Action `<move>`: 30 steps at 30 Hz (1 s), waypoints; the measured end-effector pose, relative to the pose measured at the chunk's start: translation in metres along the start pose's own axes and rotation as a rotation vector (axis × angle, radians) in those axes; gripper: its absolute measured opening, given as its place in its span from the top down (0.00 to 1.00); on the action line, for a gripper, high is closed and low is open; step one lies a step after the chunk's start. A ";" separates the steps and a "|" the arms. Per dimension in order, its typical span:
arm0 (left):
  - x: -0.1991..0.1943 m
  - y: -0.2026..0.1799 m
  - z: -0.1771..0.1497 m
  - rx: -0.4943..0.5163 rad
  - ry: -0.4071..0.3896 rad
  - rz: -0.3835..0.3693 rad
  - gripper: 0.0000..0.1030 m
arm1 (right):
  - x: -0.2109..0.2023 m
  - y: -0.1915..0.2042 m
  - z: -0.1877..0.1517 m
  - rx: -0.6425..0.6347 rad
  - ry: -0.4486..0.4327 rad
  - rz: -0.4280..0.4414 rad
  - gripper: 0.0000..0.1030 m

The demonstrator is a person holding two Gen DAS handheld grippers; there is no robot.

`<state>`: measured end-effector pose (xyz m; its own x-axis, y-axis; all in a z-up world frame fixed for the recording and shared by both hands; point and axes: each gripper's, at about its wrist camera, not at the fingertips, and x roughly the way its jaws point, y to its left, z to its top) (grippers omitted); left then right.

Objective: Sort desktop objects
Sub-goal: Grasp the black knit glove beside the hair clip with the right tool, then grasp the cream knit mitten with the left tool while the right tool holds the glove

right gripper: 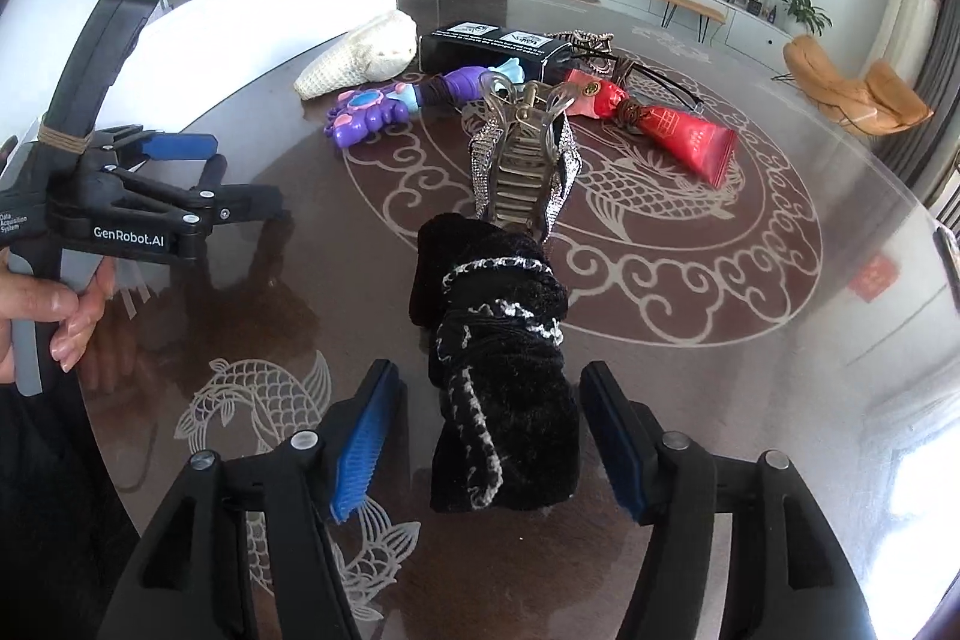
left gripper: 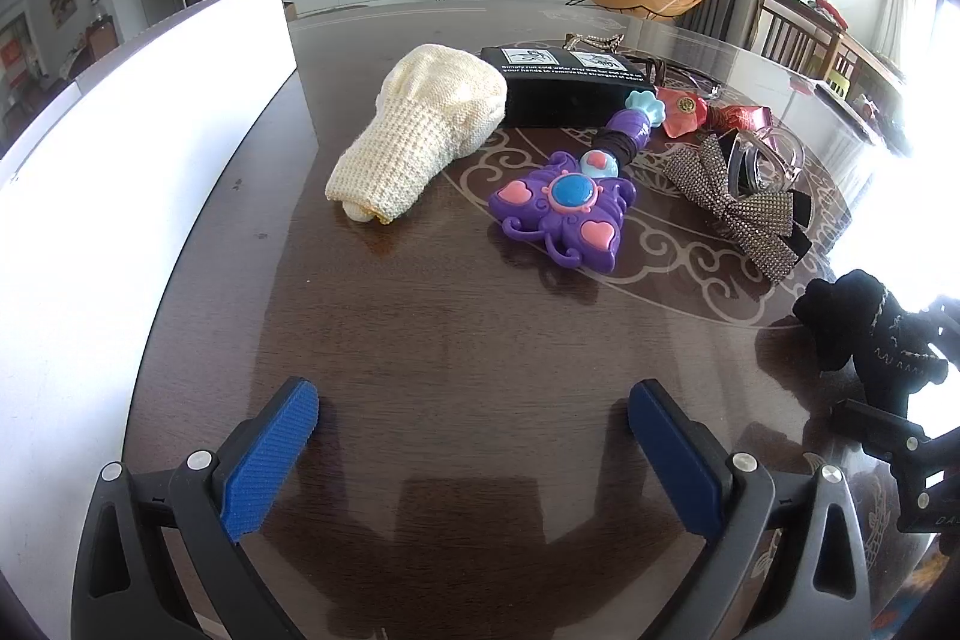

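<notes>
Two tongs over a dark, glossy bench (right gripper: 750,370) with pale fish and cloud patterns on it. The right tongs (right gripper: 486,436) are spread apart with a black fuzzy scrunchie-type thing (right gripper: 504,370) lying between the blue pads (right gripper: 360,448); neither pad is pressing on it, there's a gap on both sides, and it's resting on the bench. Just beyond it stands a clear hair claw with a rhinestone bow (right gripper: 528,160).

The left tongs (left gripper: 474,430) are wide apart too, with nothing between them, just bare wood below. In the right wrist view you can see a hand (right gripper: 54,310) gripping that left tool's handle off to the side.

Rest of the clutter sits further back in a loose cluster: a cream knitted piece (left gripper: 420,130) next to a black box with white lettering (left gripper: 570,88), a purple butterfly toy wand (left gripper: 564,208) lying in front of the box, and a red tube (right gripper: 684,136) beside it. A big white panel (left gripper: 120,160) runs along the left edge of the bench, well apart from the black fuzzy thing.
</notes>
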<state>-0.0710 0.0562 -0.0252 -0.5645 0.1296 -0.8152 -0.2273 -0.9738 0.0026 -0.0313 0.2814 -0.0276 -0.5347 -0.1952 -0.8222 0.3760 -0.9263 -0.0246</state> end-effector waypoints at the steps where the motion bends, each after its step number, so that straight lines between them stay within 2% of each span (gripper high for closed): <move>1: 0.000 -0.001 0.000 0.001 0.000 0.000 0.00 | 0.003 -0.001 0.002 0.006 -0.004 0.006 0.28; 6: -0.001 -0.002 0.001 0.002 0.000 0.000 0.00 | 0.011 -0.008 0.008 0.027 -0.049 0.005 0.26; 11: -0.002 -0.003 0.001 0.003 -0.001 0.004 0.00 | 0.012 -0.009 0.009 0.036 -0.050 0.010 0.25; 14: -0.003 -0.002 0.002 0.020 0.017 -0.013 0.00 | 0.014 -0.006 0.010 0.023 -0.040 0.002 0.19; 15: -0.005 0.001 0.004 0.011 0.019 -0.021 0.00 | 0.015 -0.006 0.010 0.025 -0.036 0.003 0.14; 18: -0.019 0.010 0.026 0.004 -0.059 -0.006 0.00 | 0.016 -0.007 0.010 0.027 -0.036 0.005 0.12; 20: -0.021 0.011 0.051 0.033 -0.071 0.017 0.00 | 0.016 -0.007 0.010 0.027 -0.036 0.005 0.12; 23: -0.003 0.011 0.091 0.077 -0.031 0.029 0.00 | 0.016 -0.007 0.010 0.027 -0.036 0.005 0.12; 26: 0.025 0.016 0.113 0.081 0.007 0.081 0.00 | 0.016 -0.006 0.010 0.028 -0.036 0.005 0.12; 30: 0.065 0.023 0.130 0.021 0.099 0.049 0.00 | 0.016 -0.007 0.010 0.028 -0.036 0.004 0.12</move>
<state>-0.2164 0.0661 -0.0029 -0.4946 0.0614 -0.8669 -0.2184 -0.9743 0.0556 -0.0500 0.2811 -0.0350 -0.5603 -0.2104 -0.8011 0.3576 -0.9339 -0.0048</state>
